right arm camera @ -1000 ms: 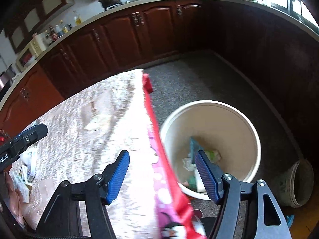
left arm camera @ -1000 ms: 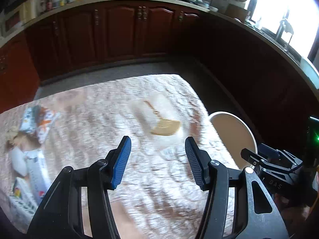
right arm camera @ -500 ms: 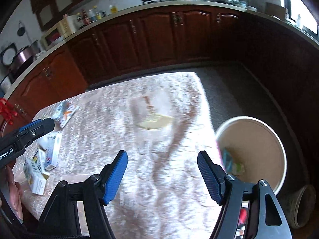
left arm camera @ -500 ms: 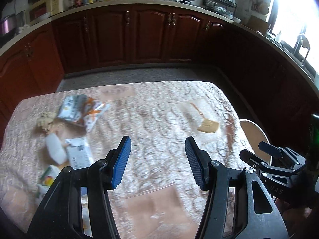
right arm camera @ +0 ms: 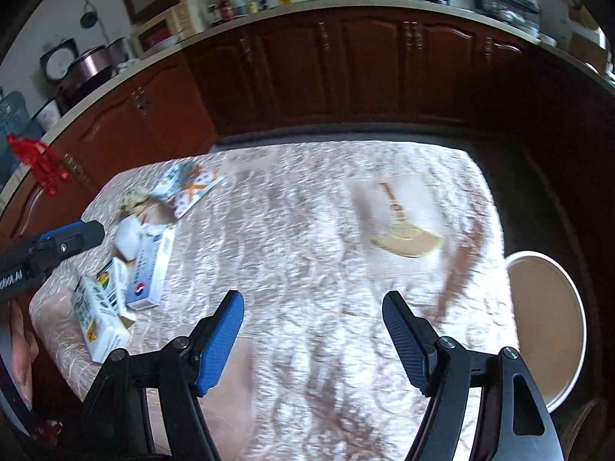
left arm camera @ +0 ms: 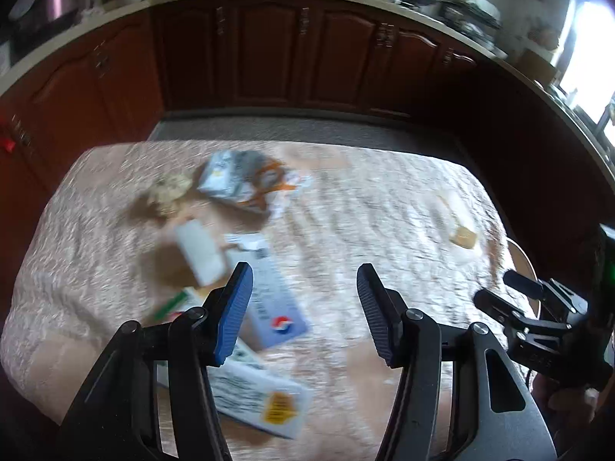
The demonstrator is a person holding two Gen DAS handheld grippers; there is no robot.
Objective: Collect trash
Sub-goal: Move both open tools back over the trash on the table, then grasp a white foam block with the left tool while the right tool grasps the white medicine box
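Presently hovering over the surface [right arm camera: 307, 230] with left gripper [left arm camera: 303, 307] and right gripper [right arm camera: 311, 330] released, empty, ready for boxes [right arm camera: 146, 276] clustered far left; bin [right arm camera: 546, 330] waiting right for drops.

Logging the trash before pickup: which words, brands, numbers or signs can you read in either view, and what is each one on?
No word is fully readable.
Left gripper body: a white marking cut off by the frame edge, roughly "OOO.AI".
Blue-and-white box: a round red, white and blue logo, text blurred.
Green-and-white carton: print and a yellow badge, too blurred.
Orange-and-white packet: pattern only, unreadable.
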